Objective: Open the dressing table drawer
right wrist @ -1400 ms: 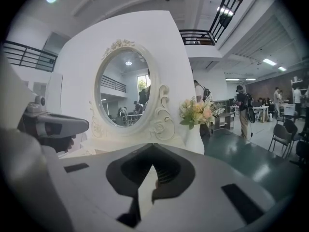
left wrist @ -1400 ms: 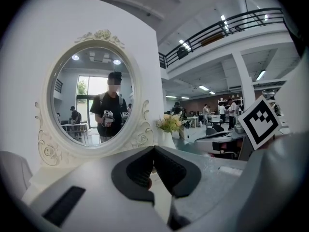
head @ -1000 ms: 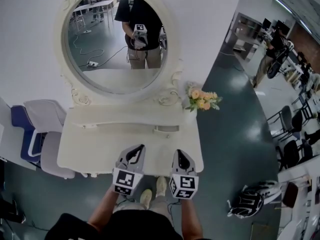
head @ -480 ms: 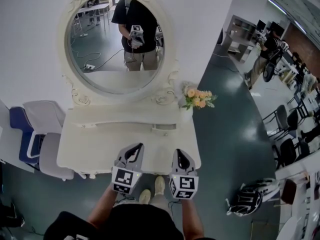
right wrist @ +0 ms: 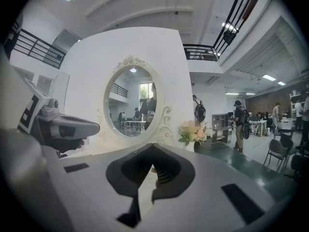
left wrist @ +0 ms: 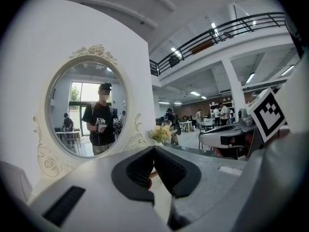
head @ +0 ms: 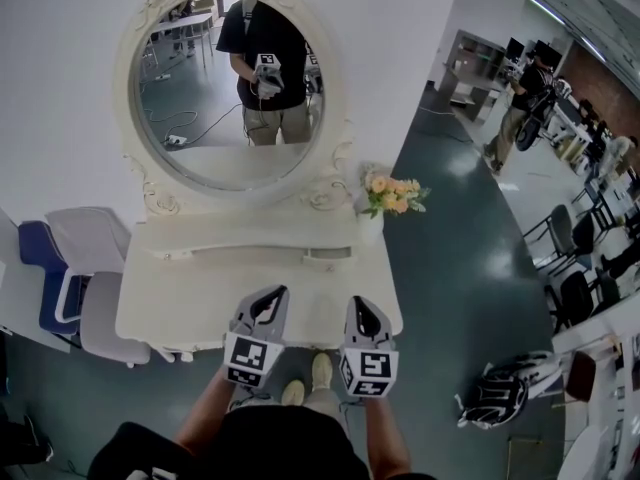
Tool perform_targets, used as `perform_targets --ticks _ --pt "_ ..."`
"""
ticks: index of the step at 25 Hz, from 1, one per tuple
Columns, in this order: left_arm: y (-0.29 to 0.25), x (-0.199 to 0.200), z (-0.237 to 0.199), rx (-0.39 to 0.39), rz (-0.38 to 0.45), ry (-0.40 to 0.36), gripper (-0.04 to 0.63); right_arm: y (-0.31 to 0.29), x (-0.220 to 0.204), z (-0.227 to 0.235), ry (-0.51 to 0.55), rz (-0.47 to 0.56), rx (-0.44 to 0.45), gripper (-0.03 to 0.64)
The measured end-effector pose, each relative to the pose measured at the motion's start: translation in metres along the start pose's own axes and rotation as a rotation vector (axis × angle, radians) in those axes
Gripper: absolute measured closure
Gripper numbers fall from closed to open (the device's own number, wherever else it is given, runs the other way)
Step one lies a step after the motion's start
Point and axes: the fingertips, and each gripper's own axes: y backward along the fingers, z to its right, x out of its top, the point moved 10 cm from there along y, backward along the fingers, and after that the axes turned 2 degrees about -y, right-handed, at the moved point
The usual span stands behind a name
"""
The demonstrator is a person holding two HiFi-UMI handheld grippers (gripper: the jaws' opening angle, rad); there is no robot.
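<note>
Two claws, both pressed together with nothing pinched: left claw [head: 273, 298] and right claw [head: 358, 306] sit side by side at lower centre of the head view, over the near edge of the tabletop [head: 190, 303]. Each gripper view shows its pads meeting at the tips, left [left wrist: 154, 151], right [right wrist: 152, 152].

The drawer's front cannot be seen. The tabletop's overhang and the claws cover the front face. A low riser [head: 250, 253] along the back carries two bar-like handles, too small to tell whether they belong to drawers.

One oval mirror [head: 235, 83] is at upper left, with the person's reflection cut off at the top. One flower bunch [head: 392, 196] stands at the tabletop's back right corner. Chairs [head: 85, 268] crowd the table's left end, partly cut off by the frame edge, so the count is unclear. A striped object [head: 505, 393] at lower right is hard to identify.

The tabletop is bare between the claws and the riser. Open floor [head: 450, 268] runs along the right. Two shoes [head: 305, 380] show below the near edge.
</note>
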Motion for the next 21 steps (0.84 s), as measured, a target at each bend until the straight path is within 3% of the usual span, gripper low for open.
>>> perform_targets --ticks 21 --pt "-0.0081 -0.0002 -0.0018 -0.017 0.002 -0.002 0.592 -0.0062 -0.0086 0.0037 -0.002 0.000 -0.012 0.621"
